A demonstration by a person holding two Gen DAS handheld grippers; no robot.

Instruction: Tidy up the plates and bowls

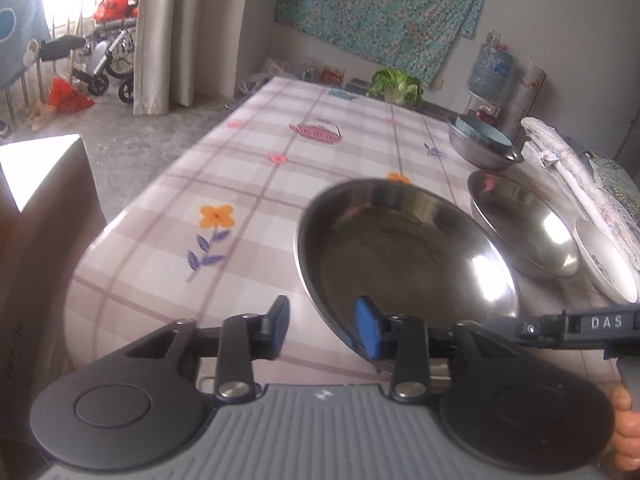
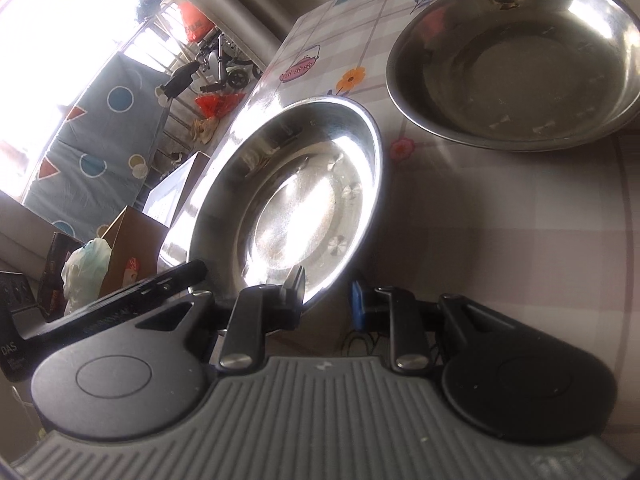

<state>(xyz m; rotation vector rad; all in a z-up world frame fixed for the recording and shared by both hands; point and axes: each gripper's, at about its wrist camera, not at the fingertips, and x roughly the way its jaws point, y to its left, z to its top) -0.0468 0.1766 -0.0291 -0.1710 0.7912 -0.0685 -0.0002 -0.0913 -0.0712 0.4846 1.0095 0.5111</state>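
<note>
Holding the near steel plate (image 2: 288, 196) by its rim, the right gripper (image 2: 326, 296) has its pads closed on the edge, while the left gripper (image 1: 324, 328) stands with jaws parted, one pad over the same plate's rim but not pressing (apparently let go). That plate sits tilted at the near end of the table (image 1: 248, 160), just beside a second steel plate (image 2: 516, 60). Nesting looks like the step in hand: next, carry the held plate over the second and lower it in squarely.

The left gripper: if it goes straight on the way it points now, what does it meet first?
Most likely the near steel plate: the left gripper already has one pad at its rim. Depth is uncertain.
</note>
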